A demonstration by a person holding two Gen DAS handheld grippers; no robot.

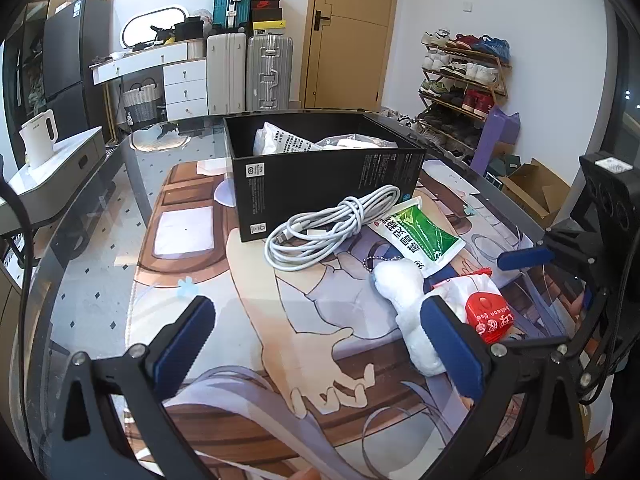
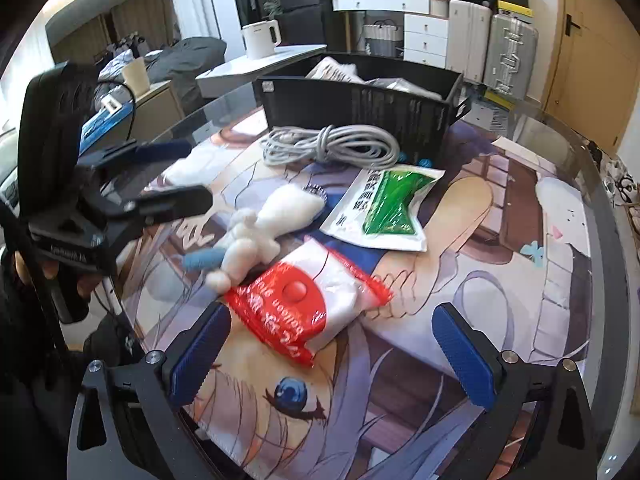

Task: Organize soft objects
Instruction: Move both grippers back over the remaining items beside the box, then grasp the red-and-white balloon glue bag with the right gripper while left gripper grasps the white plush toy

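A black box [image 1: 320, 184] stands on the printed mat and holds white plastic bags [image 1: 280, 140]. In front of it lie a coiled white cable [image 1: 328, 224], a green-and-white pouch [image 1: 420, 236], a white plush toy [image 1: 408, 300] and a red-and-white packet [image 1: 484, 308]. My left gripper [image 1: 316, 340] is open and empty above the mat, left of the plush. My right gripper [image 2: 332, 348] is open, with the red-and-white packet [image 2: 308, 304] just ahead between its fingers. The plush [image 2: 264, 224], the pouch [image 2: 384, 204], the cable [image 2: 332, 144] and the box [image 2: 360, 104] lie beyond. The left gripper [image 2: 176, 176] shows at the left.
The glass table carries an anime-print mat [image 1: 248, 320]. A white kettle [image 1: 38, 140] stands on a side table at the left. Suitcases [image 1: 248, 72], a drawer unit, a door and a shoe rack [image 1: 460, 80] stand behind.
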